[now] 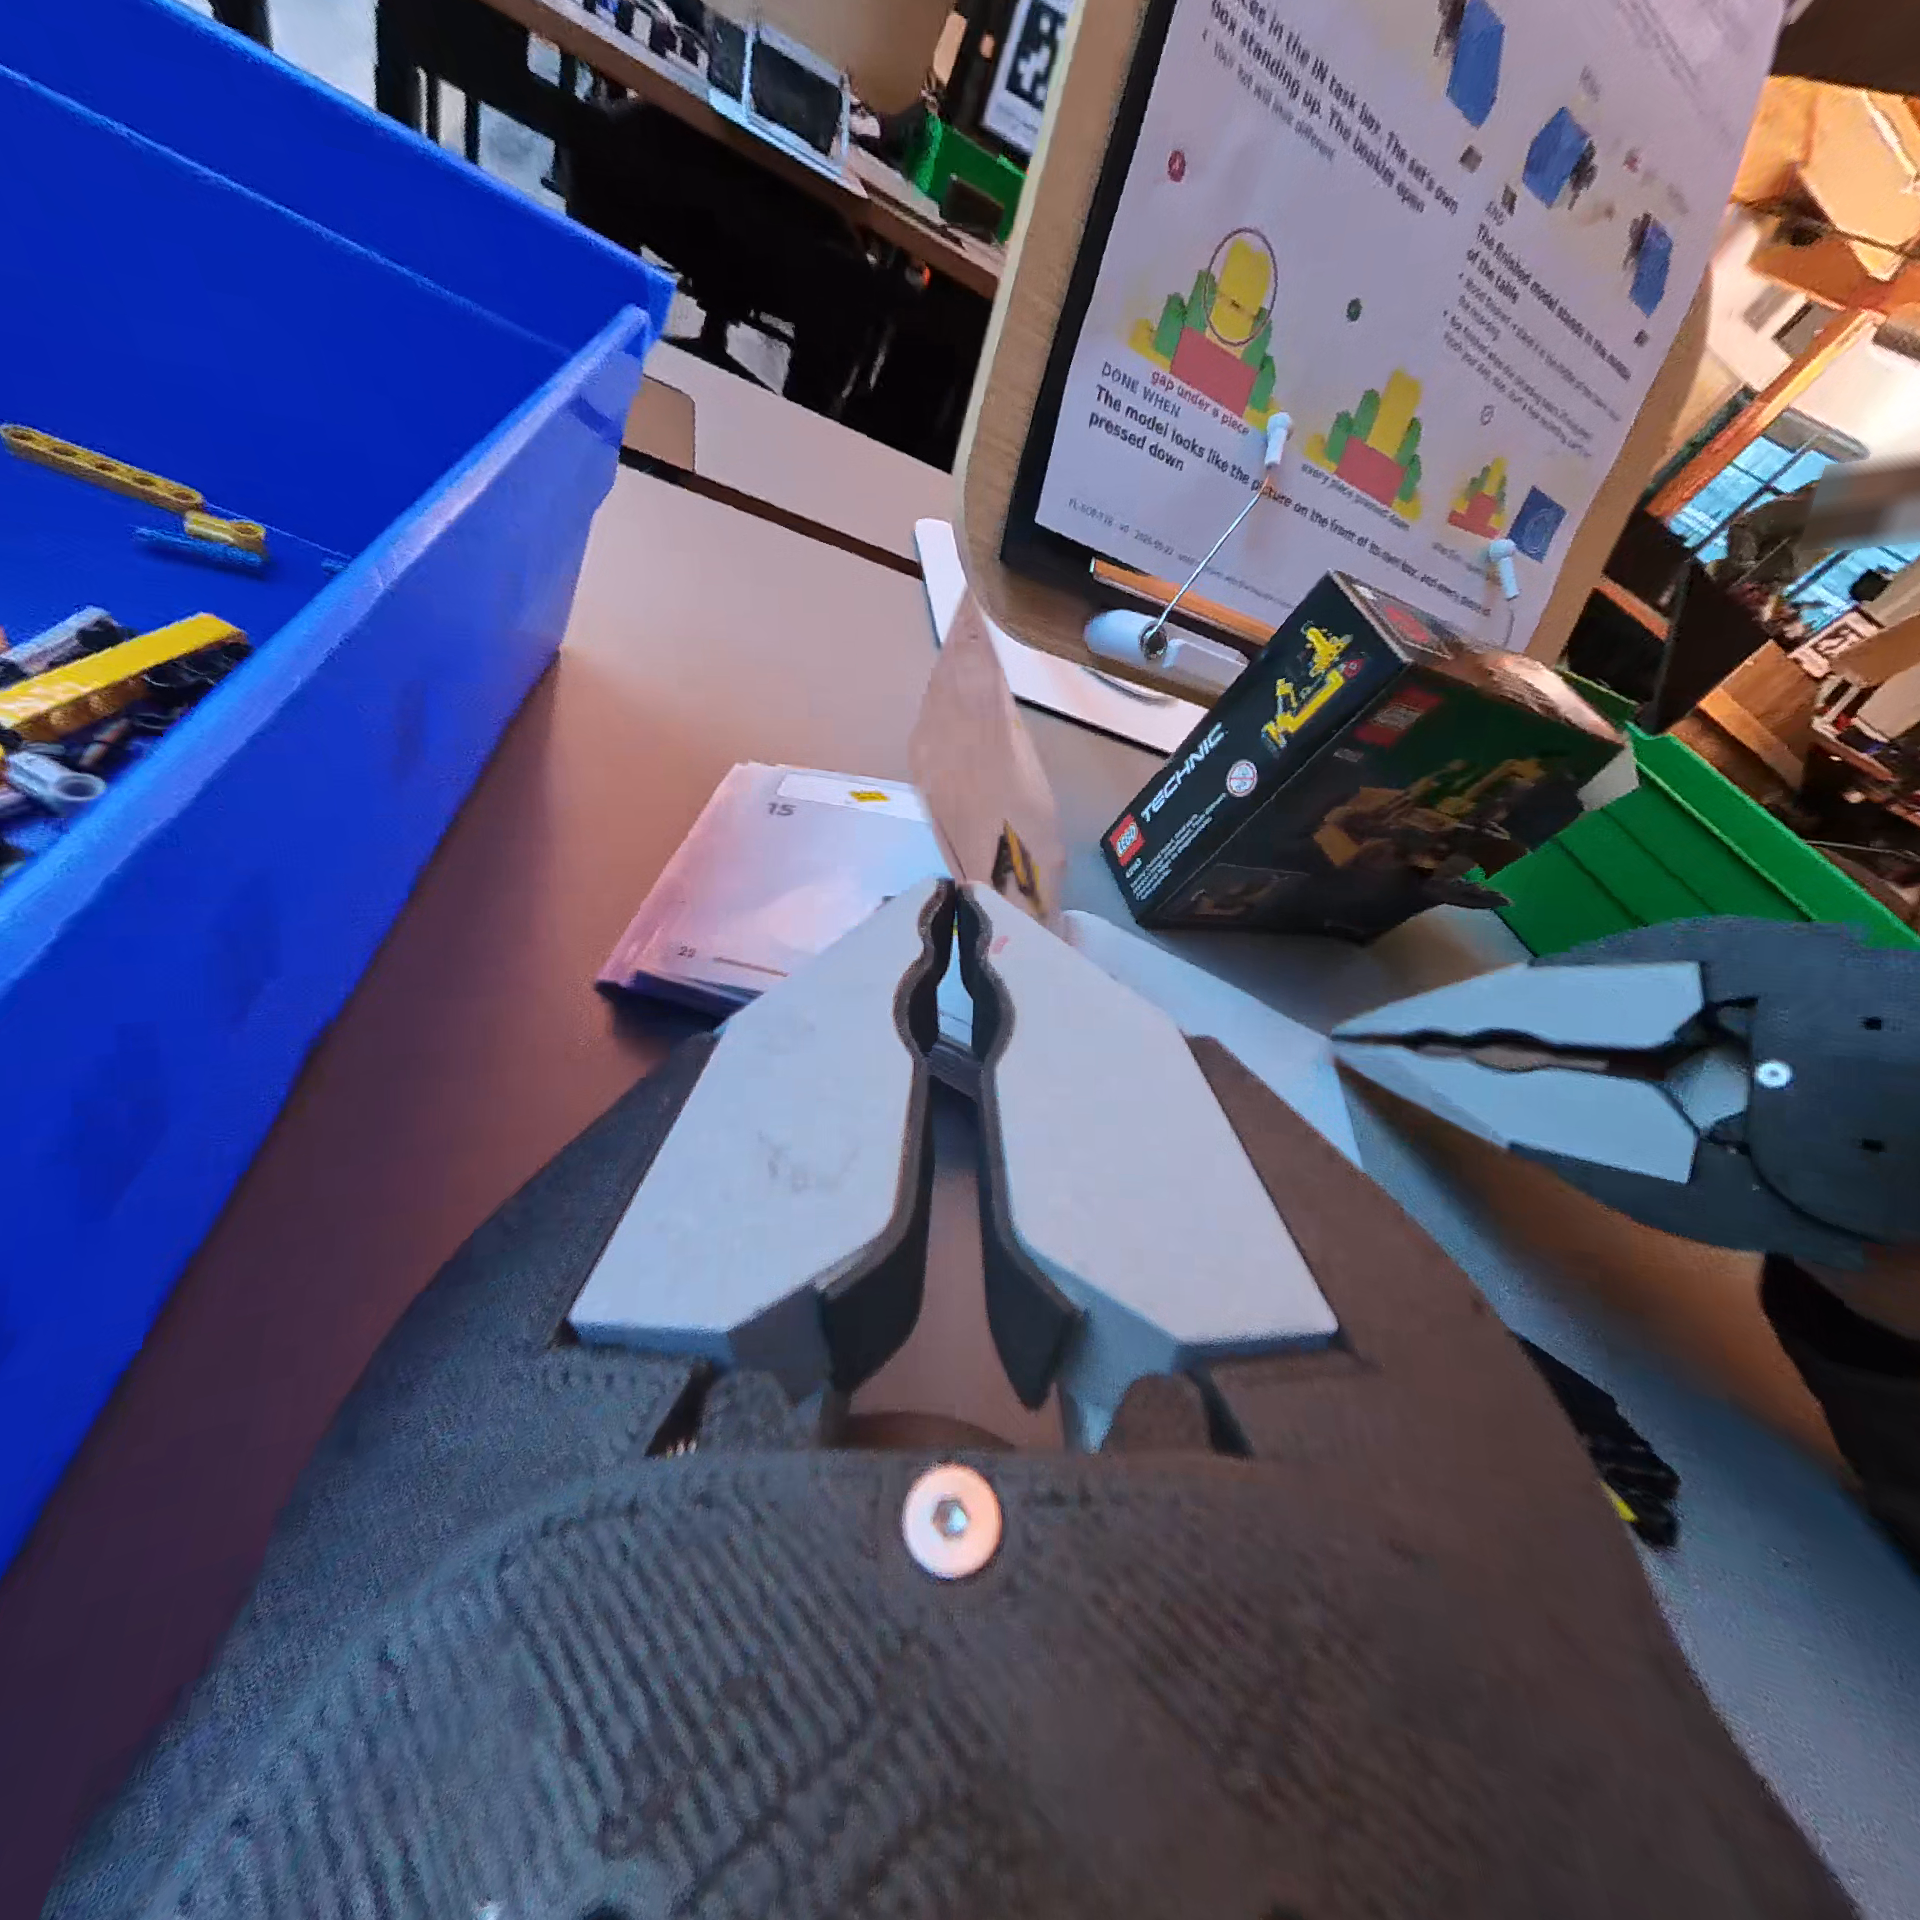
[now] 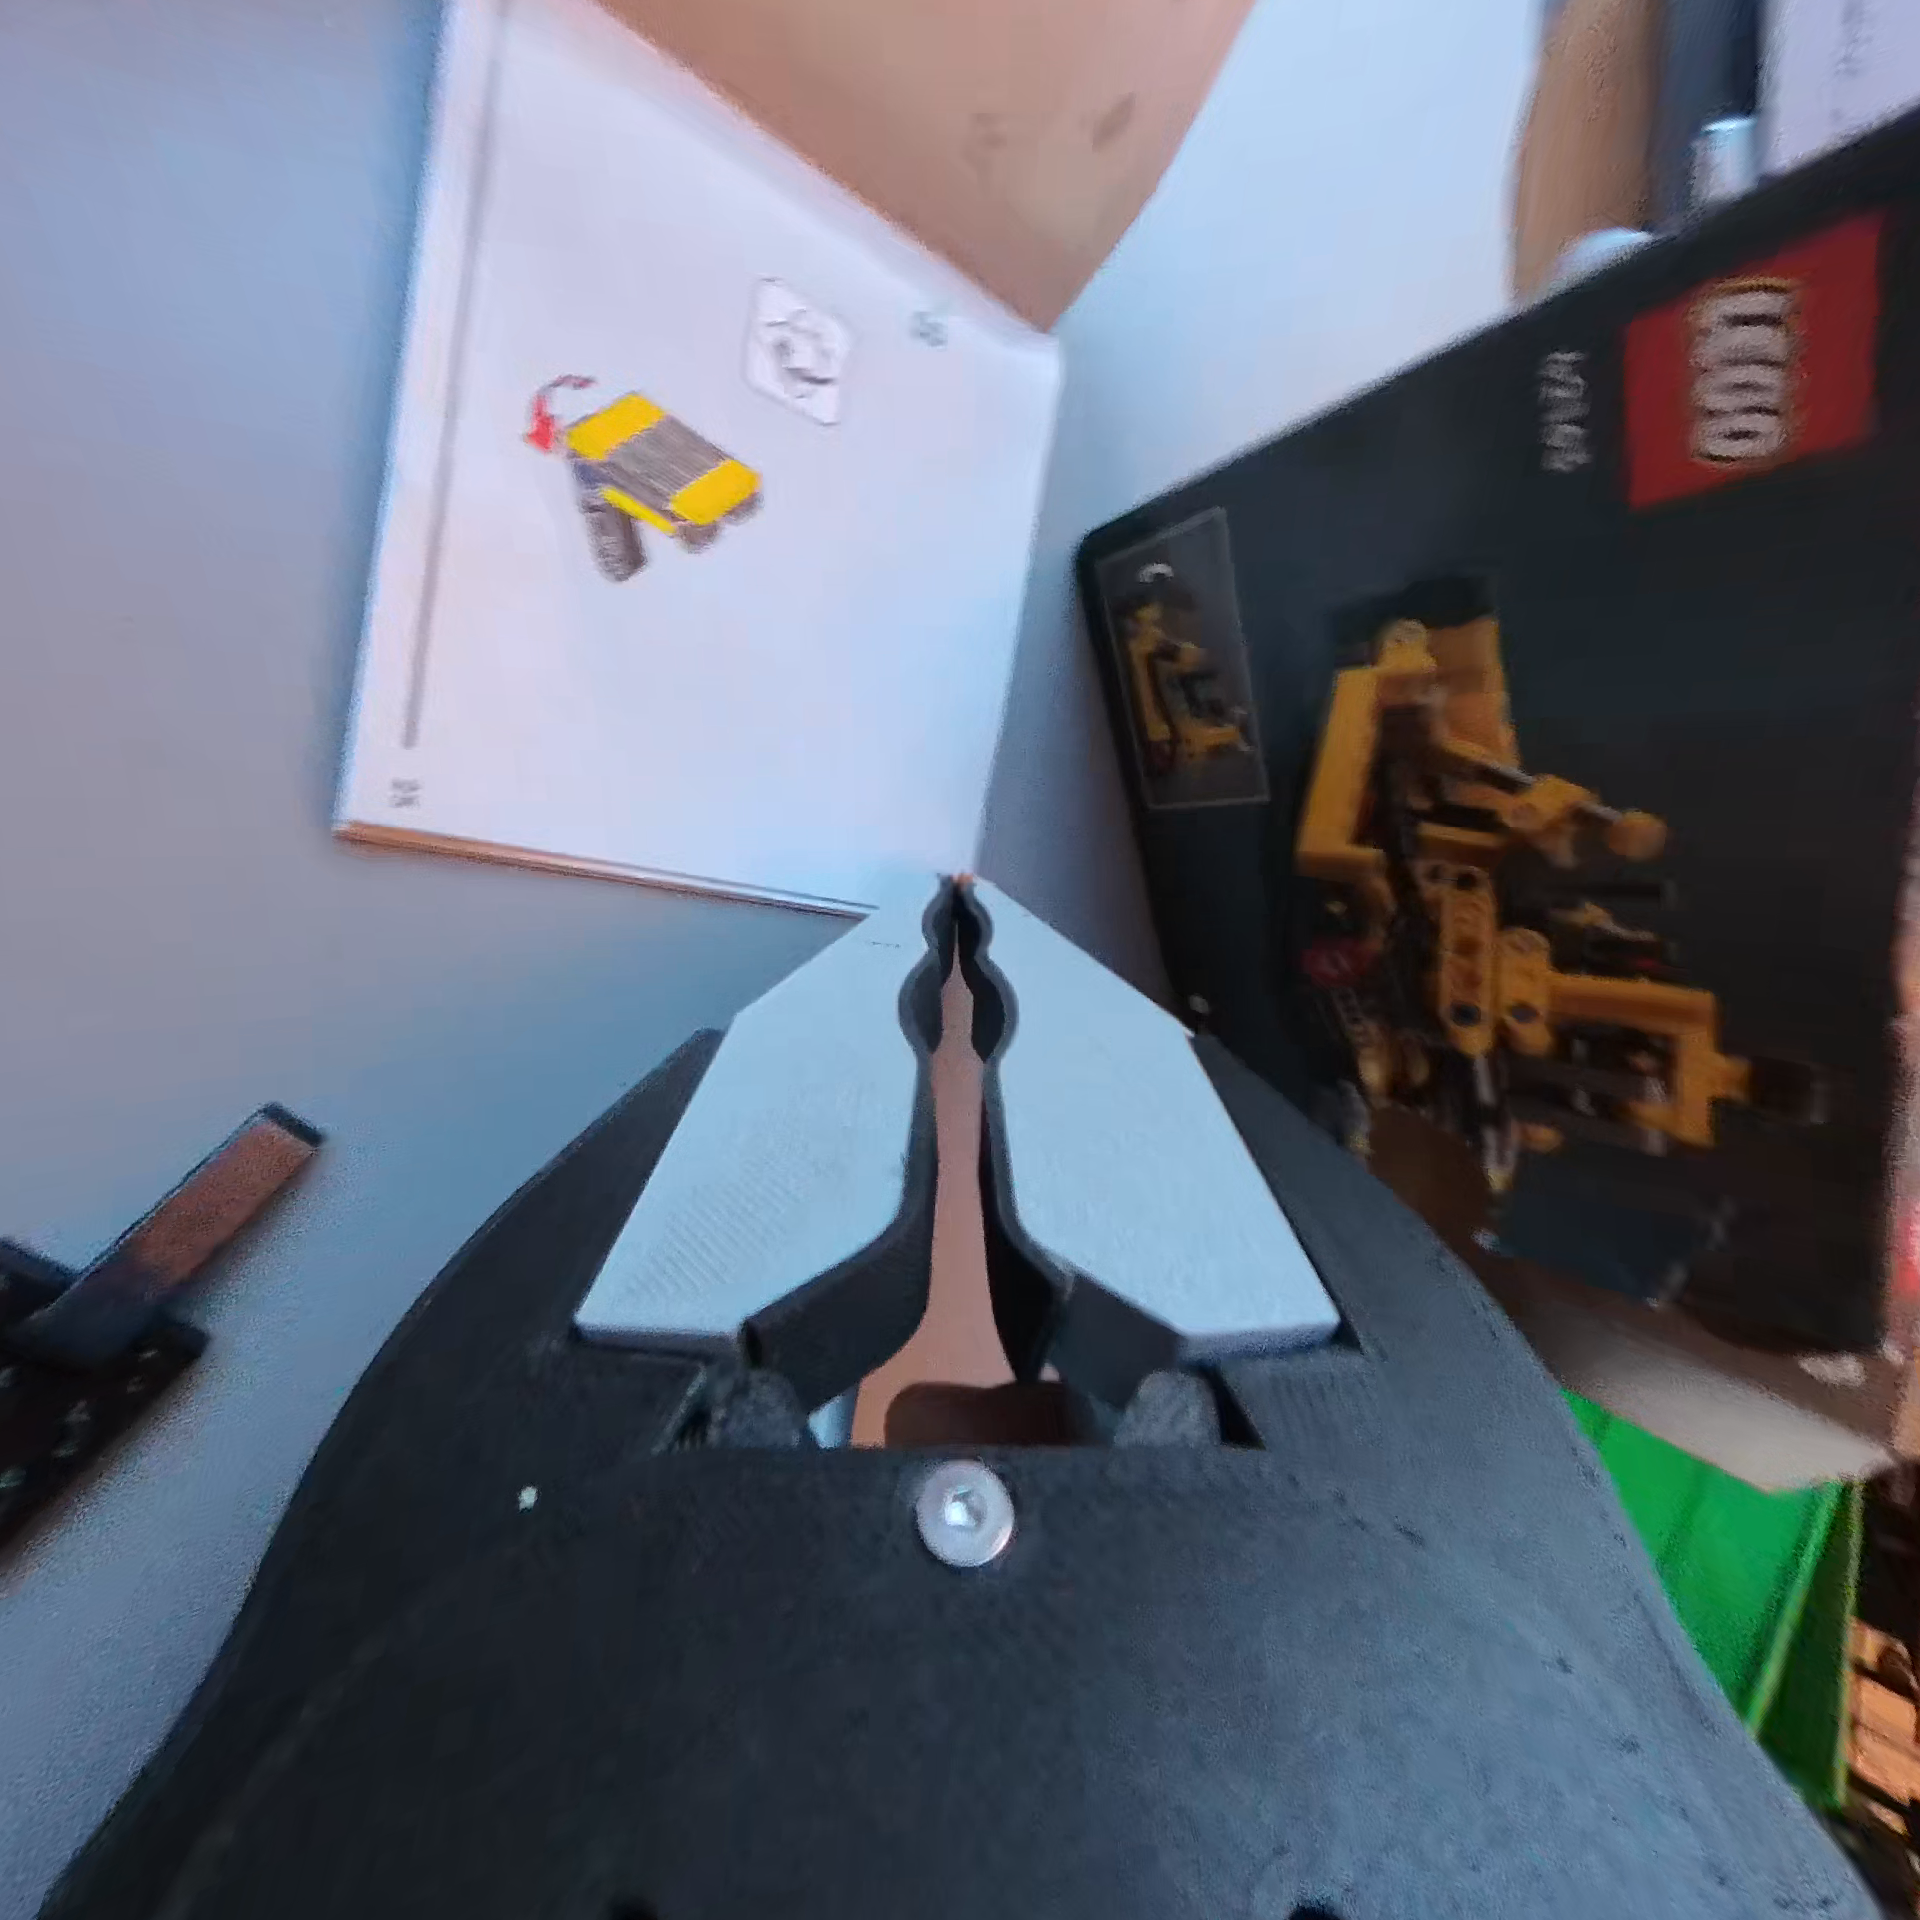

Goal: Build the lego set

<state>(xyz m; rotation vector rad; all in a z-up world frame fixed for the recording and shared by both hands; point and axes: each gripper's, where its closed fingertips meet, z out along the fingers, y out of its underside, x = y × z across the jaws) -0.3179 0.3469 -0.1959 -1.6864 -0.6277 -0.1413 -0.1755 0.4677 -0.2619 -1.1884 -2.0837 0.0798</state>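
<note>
My left gripper [image 1: 957,888] is shut, its tips on the lower edge of a booklet page [image 1: 977,748]. The page stands lifted and blurred above the open instruction booklet [image 1: 769,883] on the table. My right gripper [image 1: 1335,1034] is shut and empty, turned on its side just right of the booklet and pointing at it. In the right wrist view its tips [image 2: 958,883] sit near a corner of that page [image 2: 675,644], which shows a yellow model drawing. Loose yellow, black and grey Lego parts [image 1: 114,665] lie in the blue bin [image 1: 312,727] at left.
The black Lego set box [image 1: 1351,790] stands behind the booklet and close on the right in the right wrist view [image 2: 1507,831]. A green bin [image 1: 1683,852] is behind it. A printed sheet on a stand [image 1: 1351,312] is at the back. Dark pieces [image 2: 156,1247] lie on the table.
</note>
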